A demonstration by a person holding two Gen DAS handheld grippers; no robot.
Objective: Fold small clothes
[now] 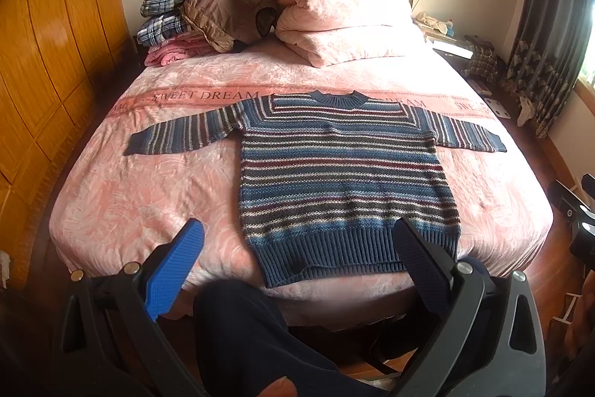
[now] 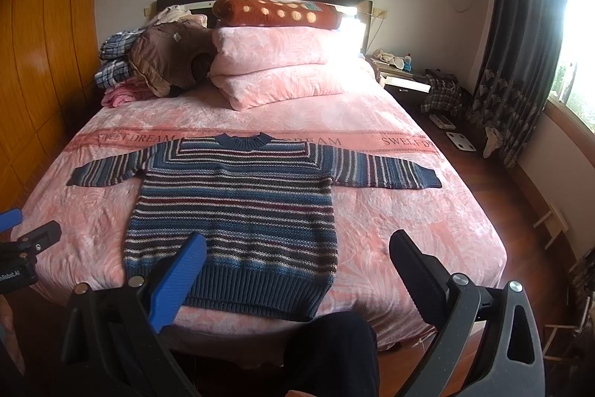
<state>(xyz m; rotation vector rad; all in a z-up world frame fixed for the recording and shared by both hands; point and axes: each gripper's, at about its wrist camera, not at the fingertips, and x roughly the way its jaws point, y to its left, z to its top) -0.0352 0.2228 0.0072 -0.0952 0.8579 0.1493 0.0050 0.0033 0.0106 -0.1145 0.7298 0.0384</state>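
Sweater (image 1: 342, 173) lies flat on bed (image 1: 130, 211), hem nearest, collar far, ahead of wide-open left tongs (image 1: 297, 240) and right tongs (image 2: 297, 252), both empty.

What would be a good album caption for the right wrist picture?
Open right gripper hovers at the foot of a pink bed, where a striped sweater lies flat, sleeves spread.
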